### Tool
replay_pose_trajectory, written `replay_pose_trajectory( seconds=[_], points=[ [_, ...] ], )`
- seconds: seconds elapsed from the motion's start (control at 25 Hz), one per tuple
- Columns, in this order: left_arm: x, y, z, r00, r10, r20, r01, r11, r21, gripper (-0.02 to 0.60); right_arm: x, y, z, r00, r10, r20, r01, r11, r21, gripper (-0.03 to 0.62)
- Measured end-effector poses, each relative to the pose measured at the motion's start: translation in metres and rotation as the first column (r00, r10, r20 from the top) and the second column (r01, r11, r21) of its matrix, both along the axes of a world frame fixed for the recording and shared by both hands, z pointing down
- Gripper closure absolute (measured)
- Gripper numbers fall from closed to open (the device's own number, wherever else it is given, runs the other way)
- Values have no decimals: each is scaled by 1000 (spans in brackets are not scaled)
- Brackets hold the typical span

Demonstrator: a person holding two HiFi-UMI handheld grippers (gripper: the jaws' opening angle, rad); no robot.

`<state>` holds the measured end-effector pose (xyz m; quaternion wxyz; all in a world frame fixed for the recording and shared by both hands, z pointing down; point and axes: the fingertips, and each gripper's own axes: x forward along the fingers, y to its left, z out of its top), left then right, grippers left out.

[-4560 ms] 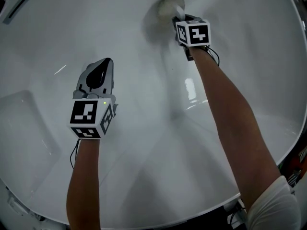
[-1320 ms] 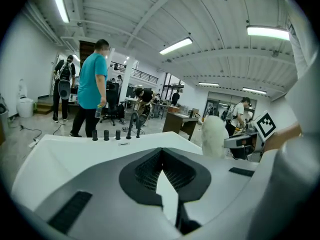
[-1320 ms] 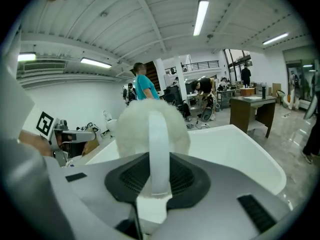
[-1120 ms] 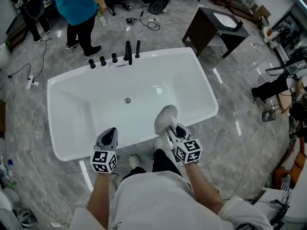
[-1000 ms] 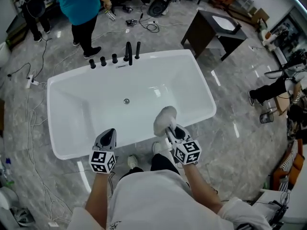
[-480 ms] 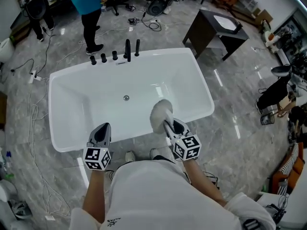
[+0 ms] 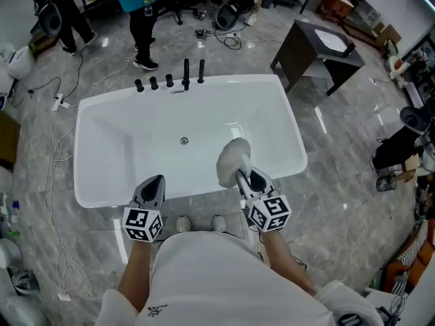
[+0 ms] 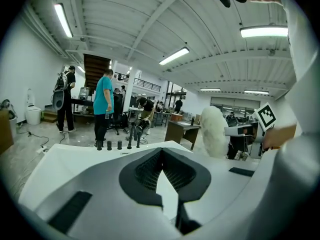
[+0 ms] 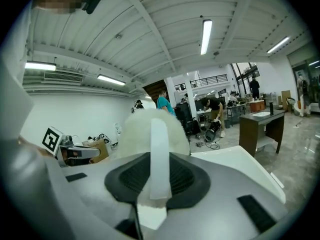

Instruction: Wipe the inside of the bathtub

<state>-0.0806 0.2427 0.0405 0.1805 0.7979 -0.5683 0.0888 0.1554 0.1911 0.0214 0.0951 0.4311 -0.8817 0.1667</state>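
Head view: both forearms bent before the near edge of the white rectangular bathtub [image 7: 136, 148]. Left gripper view: left gripper [image 7: 158, 180] pinched together, empty. Right gripper view: right gripper [image 7: 246, 178] clamped on the upright pale handle of the fluffy white wiping pad [image 7: 232, 158].

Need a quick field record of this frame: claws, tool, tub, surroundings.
left claw: shut, empty, held up at the tub's near side
right claw: shut on the brush handle
brush head: white, fluffy, raised in the air, not on the tub
bathtub: white, rectangular, looks empty
drain: on the tub floor
taps: black, in a row on the far rim
bystander: teal top, standing beyond the taps
side table: dark, past the tub's far right corner
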Motion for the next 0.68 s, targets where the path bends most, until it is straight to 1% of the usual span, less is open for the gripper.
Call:
replay_pose_trajectory(
  seconds=[0.24,0.36,0.56,0.68],
  points=[
    [17,-10,-5,1000,1,8,-1,1000,16,571,10,-3,-6,1000,-17,11,16,1000,22,491],
    [17,-9,-5,1000,-1,9,1,1000,14,571,11,-2,-4,1000,-11,13,11,1000,18,491],
    [17,-3,-7,1000,-27,-14,28,999,25,571,15,3,-2,1000,-3,16,3,1000,16,491],
    [20,-1,-10,1000,-24,-17,25,999,34,571,15,4,-1,1000,-3,17,3,1000,17,491]
  ],
)
